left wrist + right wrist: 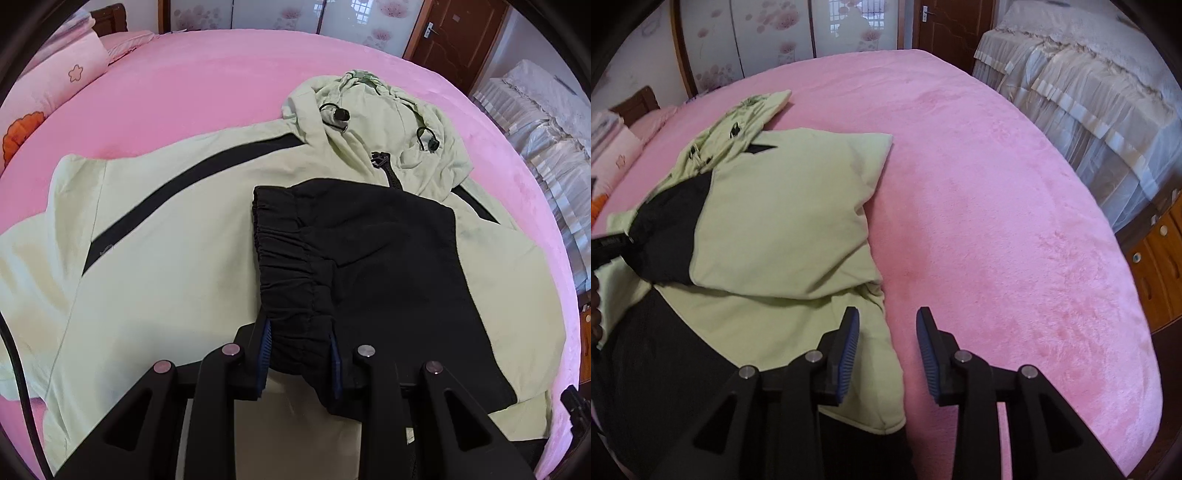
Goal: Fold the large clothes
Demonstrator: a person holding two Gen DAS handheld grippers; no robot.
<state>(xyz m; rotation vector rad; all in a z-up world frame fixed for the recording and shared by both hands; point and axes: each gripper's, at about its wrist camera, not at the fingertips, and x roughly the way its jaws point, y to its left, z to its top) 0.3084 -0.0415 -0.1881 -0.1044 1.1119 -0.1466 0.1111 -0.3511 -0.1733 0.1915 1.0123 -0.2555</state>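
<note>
Jacket (155, 229) lies front-up on the pink bed (207, 74), hood (380, 122) at the far end. Left gripper (301, 350) is clamped on the black elastic cuff (291, 266), sleeve pulled in across the chest, below the hood. Right sleeve (783, 218) looks already folded over the body. Right gripper (886, 350) is wide, holding nothing, just off the jacket's right edge near the hem. Judged approx. halfway: sleeves in; cuff release & lengthwise folds of body + hood left.
</note>
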